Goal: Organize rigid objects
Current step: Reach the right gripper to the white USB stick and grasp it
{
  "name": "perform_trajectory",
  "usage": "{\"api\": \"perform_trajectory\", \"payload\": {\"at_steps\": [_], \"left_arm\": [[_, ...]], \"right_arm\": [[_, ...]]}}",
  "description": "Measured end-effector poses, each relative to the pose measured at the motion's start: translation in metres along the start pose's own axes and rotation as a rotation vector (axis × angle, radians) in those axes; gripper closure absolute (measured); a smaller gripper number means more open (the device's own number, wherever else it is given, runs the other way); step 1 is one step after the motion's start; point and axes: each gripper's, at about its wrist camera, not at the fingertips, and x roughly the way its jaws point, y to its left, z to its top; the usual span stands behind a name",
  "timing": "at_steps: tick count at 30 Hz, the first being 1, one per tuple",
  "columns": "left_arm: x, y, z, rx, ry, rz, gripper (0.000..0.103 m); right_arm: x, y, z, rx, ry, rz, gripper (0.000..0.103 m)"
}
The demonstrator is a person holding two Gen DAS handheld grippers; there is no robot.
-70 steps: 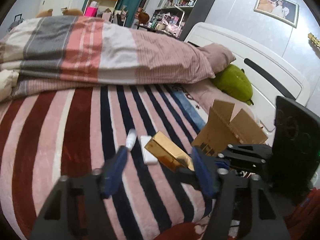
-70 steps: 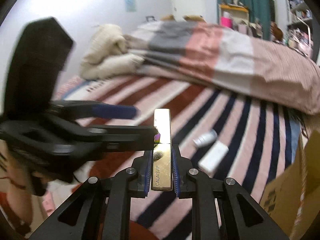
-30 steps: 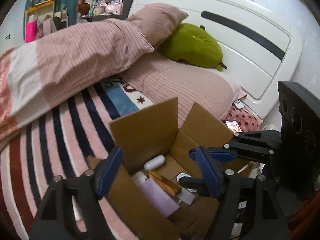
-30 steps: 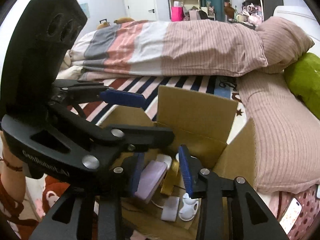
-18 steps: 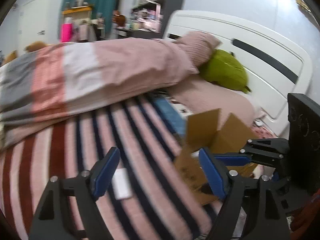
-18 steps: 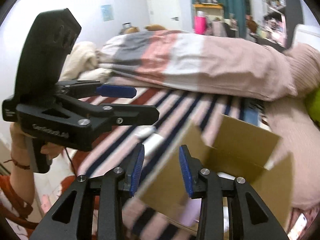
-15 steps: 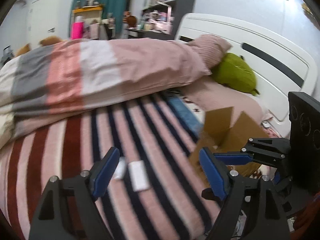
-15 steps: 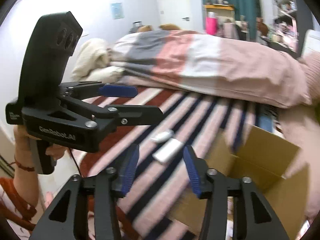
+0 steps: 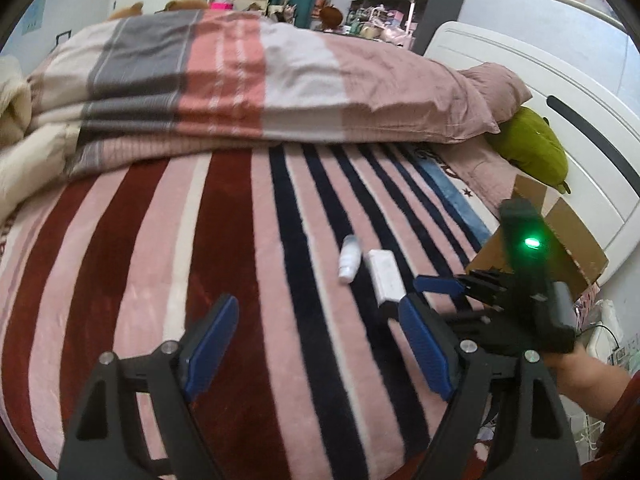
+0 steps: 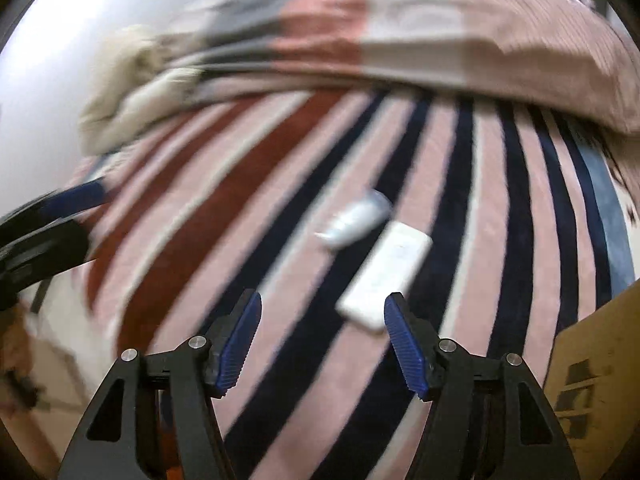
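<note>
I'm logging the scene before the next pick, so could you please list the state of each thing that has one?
Left claw: open, empty.
Right claw: open, empty, above the blanket.
White flat box: lying on the striped blanket.
Small white bottle: on its side, beside the box.
Cardboard box: flaps open.

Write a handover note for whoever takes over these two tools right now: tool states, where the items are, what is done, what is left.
Left tool: open, holding nothing.
Right tool: open, holding nothing, nearest the white box.
Bottle and white box lie side by side on the striped blanket.
Carton sits at the bed's right edge.
Done: cannot tell from here.
Left: move bottle and white box into the carton.
</note>
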Motion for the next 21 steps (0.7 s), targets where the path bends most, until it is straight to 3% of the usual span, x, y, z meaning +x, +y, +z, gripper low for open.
{"api": "perform_trajectory", "payload": {"at_steps": [6,7,9,18,21], "left_arm": [[0.001,0.006,-0.005,-0.021,0.003,-0.001,0.023],[0.001,0.006,-0.005,-0.021,0.003,-0.002,0.023],[0.000,0.005,-0.006,-0.016,0.001,-0.001,0.023],[-0.003,-0.015,-0.002,-0.007,0.001,-0.047,0.023],[-0.006,-0.022,-0.003,0.001,-0.001,-0.055,0.023]], "right_arm": [[0.037,-0.019,0.006,0.074,-0.009,-0.089,0.045],[0.038,-0.020,0.006,0.066,-0.021,-0.109,0.062],[0.035,-0.022,0.004,0.042,-0.030,-0.145,0.068],[-0.006,-0.009,-0.015,-0.083,-0.037,-0.063,0.071],[-0.004,0.001,-0.016,-0.125,0.021,-0.045,0.071]]}}
